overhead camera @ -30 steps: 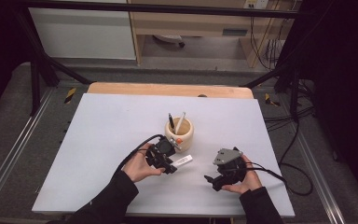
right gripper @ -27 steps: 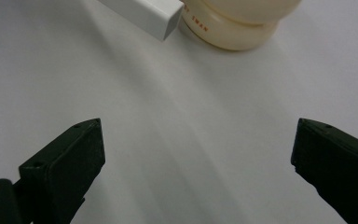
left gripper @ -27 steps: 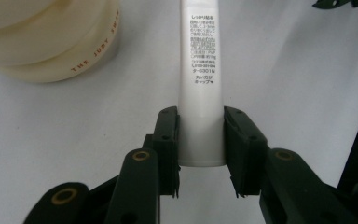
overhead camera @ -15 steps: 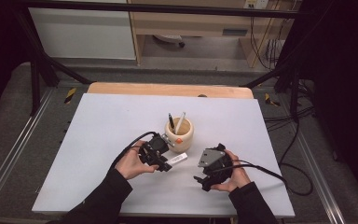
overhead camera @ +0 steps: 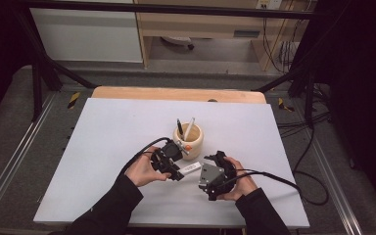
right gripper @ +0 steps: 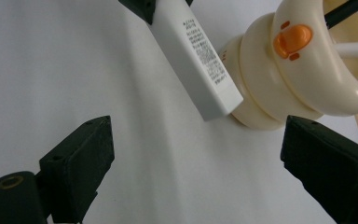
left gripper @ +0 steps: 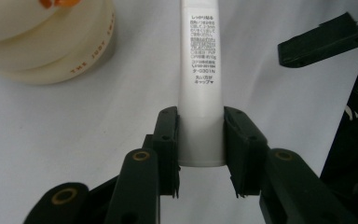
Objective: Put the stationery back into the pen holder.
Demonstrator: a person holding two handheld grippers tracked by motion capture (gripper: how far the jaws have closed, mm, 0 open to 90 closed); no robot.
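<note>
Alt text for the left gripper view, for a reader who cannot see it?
Two black jaws clamp the end of a white glue stick printed with small text, held over a white table. A cream cup sits at upper left.

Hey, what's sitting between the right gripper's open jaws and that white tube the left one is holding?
Nothing: in the right gripper view, bare white table separates the right gripper from the white tube clamped by the left gripper.

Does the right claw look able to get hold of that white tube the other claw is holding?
Probably yes. The right claw stands open, and the white tube juts free from the left claw toward it, with bare table between; the cream pen cup sits just beside.
</note>
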